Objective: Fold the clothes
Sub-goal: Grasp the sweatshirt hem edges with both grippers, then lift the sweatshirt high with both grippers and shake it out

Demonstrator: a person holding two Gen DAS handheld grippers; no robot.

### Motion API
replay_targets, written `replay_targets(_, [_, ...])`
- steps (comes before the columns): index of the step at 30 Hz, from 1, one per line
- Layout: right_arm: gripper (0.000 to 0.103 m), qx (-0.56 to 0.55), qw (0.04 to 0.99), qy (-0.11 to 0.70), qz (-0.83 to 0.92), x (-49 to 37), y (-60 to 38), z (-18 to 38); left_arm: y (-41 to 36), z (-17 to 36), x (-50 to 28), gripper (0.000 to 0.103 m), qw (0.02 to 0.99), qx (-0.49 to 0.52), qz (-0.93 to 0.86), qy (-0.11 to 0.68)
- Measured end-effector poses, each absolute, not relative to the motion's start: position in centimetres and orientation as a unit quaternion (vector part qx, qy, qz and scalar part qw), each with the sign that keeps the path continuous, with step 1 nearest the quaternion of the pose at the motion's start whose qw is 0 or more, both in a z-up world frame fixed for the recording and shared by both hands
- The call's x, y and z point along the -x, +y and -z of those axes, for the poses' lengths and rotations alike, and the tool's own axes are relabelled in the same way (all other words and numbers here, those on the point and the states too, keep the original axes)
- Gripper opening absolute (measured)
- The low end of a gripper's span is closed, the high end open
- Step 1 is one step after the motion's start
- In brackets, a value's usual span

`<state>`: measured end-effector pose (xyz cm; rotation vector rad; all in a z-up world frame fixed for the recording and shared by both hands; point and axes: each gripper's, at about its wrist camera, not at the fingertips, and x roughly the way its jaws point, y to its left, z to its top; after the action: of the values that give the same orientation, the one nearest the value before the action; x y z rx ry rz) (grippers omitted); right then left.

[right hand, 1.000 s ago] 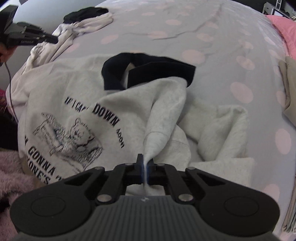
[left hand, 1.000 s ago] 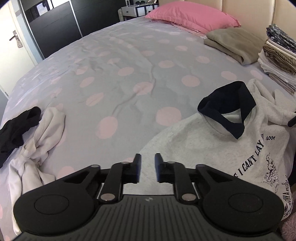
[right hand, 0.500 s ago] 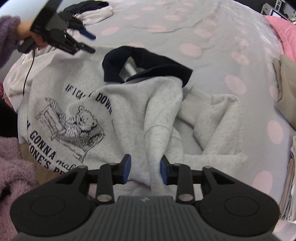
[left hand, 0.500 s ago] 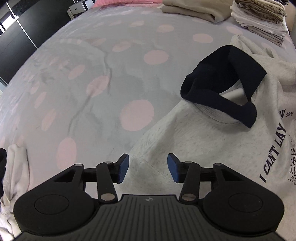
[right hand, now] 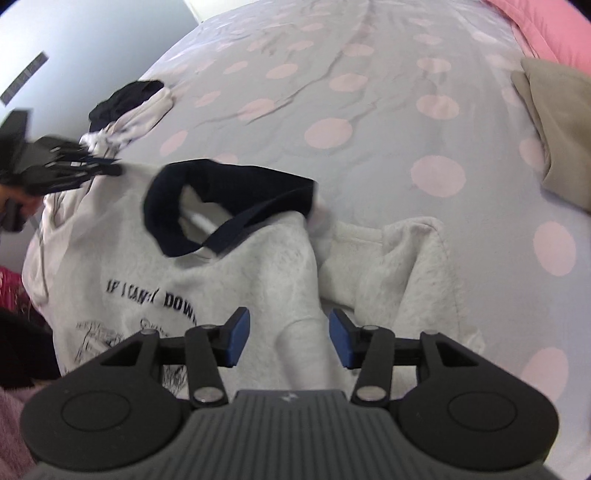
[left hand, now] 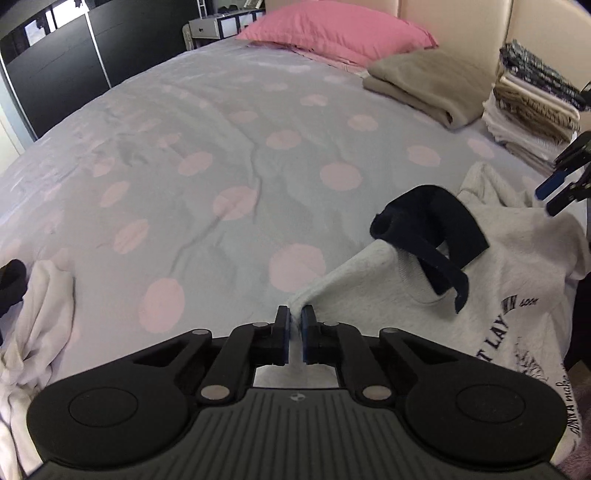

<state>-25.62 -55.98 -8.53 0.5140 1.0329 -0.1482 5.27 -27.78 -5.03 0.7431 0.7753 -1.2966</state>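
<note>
Two tools are at work over one grey sweatshirt (left hand: pixel 388 295) that sprawls at the near edge of the bed (left hand: pixel 221 166), print side up and not yet squared off. From the left wrist, the left tool (left hand: pixel 294 334) has its pads pressed together on a peak of grey cloth at the shoulder edge, lifting it into a small tent — a hold, I'd judge, meant to draw that side out flat. This view also takes in what the other barely does: the pink pillow (left hand: pixel 332 33), a folded tan garment (left hand: pixel 417 81) and a stack of folded laundry (left hand: pixel 532 107) by the headboard, where finished pieces seem to gather. From the right wrist, the right tool (right hand: pixel 288 341) is spread wide with a ridge of the sweatshirt's fabric between its pads, gripping nothing. Only here can you see the sleeve (right hand: pixel 399 266) bunched up on the far side, the lettering of the print, and the dark navy collar (right hand: pixel 221 206) gaping open — plus a crumpled white and black heap (right hand: pixel 125 110) still waiting further up the bed.
</note>
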Motion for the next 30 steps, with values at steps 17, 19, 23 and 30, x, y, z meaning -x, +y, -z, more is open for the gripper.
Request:
replay_targets(17, [0.061,-0.252,0.830,0.496,-0.036,16.2,-58.8,13.7,-20.0,2.5,-5.4,0.004,0.706,-0.293,0.498,0.409])
replay_targets(19, [0.059,-0.278,0.806,0.520,-0.064,15.0,-58.8,15.7,-19.5,2.4,-5.4,0.004,0.712,-0.287,0.494,0.408])
replay_targets(23, [0.018,-0.288,0.803,0.516,-0.076,15.6,-57.4,16.0,-18.4,1.8,-5.3,0.004,0.728,-0.272,0.483,0.403])
replay_targets(30, [0.009,-0.144,0.909,0.391,0.024,19.7,-54.4,1.9,-17.5,-3.5,-4.7,0.004,0.773,-0.224,0.486,0.342])
